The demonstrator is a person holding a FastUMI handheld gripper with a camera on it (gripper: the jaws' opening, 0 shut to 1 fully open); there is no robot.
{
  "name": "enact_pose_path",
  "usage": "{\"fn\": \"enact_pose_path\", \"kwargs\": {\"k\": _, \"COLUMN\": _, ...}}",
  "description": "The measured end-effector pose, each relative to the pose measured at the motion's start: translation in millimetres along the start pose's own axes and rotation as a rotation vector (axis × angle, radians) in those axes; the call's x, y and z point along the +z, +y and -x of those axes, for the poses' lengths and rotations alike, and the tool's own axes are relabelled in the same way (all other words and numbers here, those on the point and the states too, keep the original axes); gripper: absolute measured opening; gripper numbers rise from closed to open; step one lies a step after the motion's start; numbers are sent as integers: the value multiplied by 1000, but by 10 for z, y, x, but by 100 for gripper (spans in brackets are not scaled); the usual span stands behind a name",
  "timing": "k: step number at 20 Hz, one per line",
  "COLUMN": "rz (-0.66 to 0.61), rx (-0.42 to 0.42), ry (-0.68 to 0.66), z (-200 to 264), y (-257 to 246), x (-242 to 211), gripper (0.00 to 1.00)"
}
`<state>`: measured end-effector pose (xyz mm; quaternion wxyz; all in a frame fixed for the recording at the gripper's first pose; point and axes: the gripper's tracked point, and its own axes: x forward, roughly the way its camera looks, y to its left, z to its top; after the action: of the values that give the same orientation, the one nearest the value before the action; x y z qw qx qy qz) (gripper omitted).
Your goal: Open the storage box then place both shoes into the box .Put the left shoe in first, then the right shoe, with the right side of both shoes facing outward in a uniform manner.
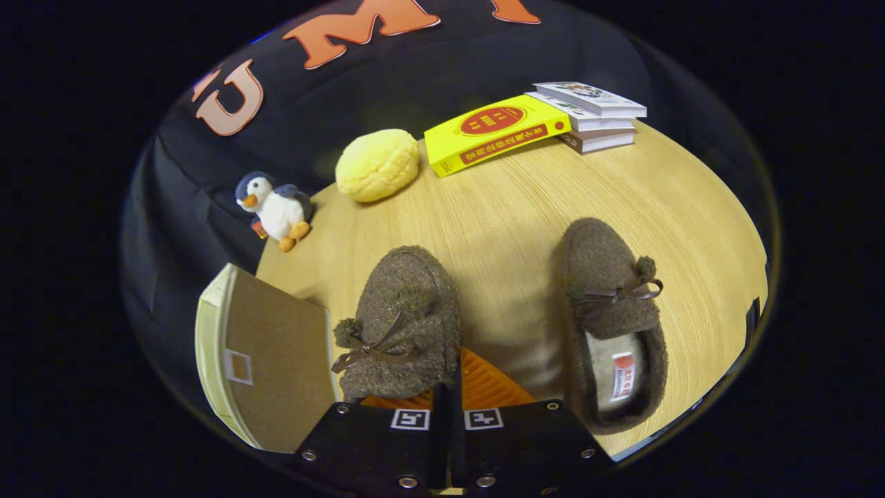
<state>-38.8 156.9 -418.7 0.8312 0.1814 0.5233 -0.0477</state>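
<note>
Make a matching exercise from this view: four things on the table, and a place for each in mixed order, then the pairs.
Things:
1. left shoe
2. right shoe
3. penguin toy
4. yellow book

Places:
A. leaning on the stack of books
B. lying apart, beside the gripper
C. held at the gripper's closed fingers
D. at the table's edge, by the yellow bun

Pairs: 1-C, 2-B, 3-D, 4-A

My gripper hides the heel of the left shoe, so I cannot tell whether its fingers press on it. Left of them, the storage box is cut off below. The right shoe's label is too small to read.
</note>
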Motion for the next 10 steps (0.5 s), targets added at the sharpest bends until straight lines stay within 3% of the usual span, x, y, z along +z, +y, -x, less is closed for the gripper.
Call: {"fn": "enact_pose_path", "kwargs": {"k": 10, "rz": 88, "rx": 170, "ry": -46, "z": 655, "y": 1351, "x": 440, "gripper": 4}}
